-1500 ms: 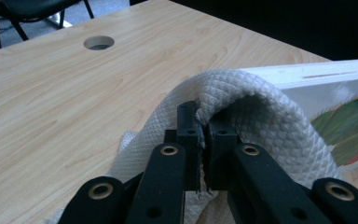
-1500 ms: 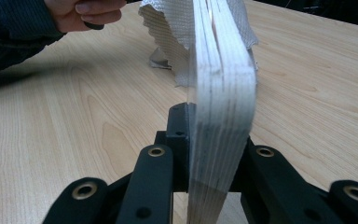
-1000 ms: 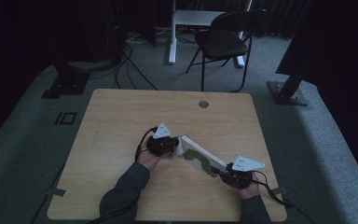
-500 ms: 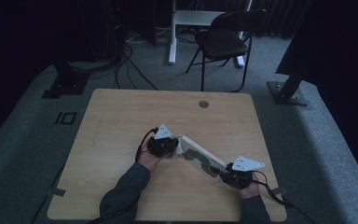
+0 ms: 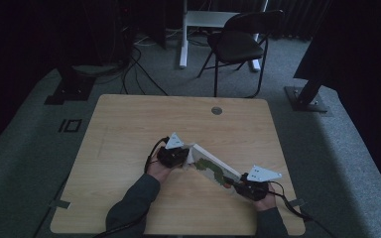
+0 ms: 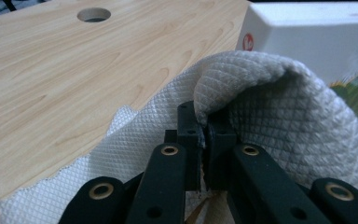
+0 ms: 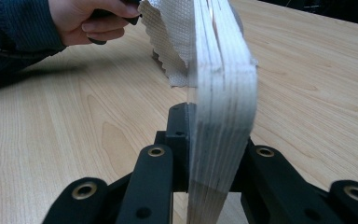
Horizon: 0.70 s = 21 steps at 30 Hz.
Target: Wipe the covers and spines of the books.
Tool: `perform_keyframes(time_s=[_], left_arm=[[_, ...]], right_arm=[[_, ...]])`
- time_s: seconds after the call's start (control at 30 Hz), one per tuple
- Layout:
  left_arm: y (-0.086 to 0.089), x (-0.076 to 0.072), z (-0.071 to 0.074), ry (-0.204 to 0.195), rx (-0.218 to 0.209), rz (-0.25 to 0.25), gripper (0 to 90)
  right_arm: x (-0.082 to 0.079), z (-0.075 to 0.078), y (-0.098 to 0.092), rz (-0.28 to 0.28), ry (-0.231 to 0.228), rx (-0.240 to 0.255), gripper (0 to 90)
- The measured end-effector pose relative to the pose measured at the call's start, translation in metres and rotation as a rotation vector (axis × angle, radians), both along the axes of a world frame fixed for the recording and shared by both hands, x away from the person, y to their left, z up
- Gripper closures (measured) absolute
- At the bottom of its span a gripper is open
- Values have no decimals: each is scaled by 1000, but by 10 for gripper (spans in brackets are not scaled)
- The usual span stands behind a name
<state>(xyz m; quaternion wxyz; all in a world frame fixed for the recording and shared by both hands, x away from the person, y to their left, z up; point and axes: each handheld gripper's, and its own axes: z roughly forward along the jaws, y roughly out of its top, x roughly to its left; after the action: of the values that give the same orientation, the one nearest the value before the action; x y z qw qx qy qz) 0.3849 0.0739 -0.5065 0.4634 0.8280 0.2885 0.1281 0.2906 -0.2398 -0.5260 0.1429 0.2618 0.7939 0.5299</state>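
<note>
Left fingers: closed on a fold of the white embossed cloth (image 6: 279,107), pinched between the two black pads (image 6: 189,130).
Right fingers: clamped on the near edge of the board book (image 7: 221,112), one pad (image 7: 177,135) on each face; the thick white pages stand on edge between them.
Left gripper (image 5: 177,154): at mid-table, held in the person's left hand (image 5: 158,169), touching the far end of the book.
Right gripper (image 5: 243,186): near the table's front right corner, in the right hand (image 5: 264,201).
Board book position: raised off the table (image 5: 129,129), tilted, spanning between both grippers; picture side with green print faces up in the high view (image 5: 211,167).
Cloth position: draped over the left fingers and lying against the book's far end; scalloped edge hangs loose in the right gripper view (image 7: 168,42).
Table: light wood, round cable hole (image 5: 217,110) near the far edge.
Surroundings: black folding chair (image 5: 238,42) beyond the table, on grey carpet.
</note>
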Motion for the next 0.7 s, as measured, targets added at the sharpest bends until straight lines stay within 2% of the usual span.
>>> perform_keyframes(time_s=[0.7], left_arm=[[0, 2, -13, 32, 7, 2, 875]], right_arm=[[0, 0, 0, 3, -1, -1, 779]])
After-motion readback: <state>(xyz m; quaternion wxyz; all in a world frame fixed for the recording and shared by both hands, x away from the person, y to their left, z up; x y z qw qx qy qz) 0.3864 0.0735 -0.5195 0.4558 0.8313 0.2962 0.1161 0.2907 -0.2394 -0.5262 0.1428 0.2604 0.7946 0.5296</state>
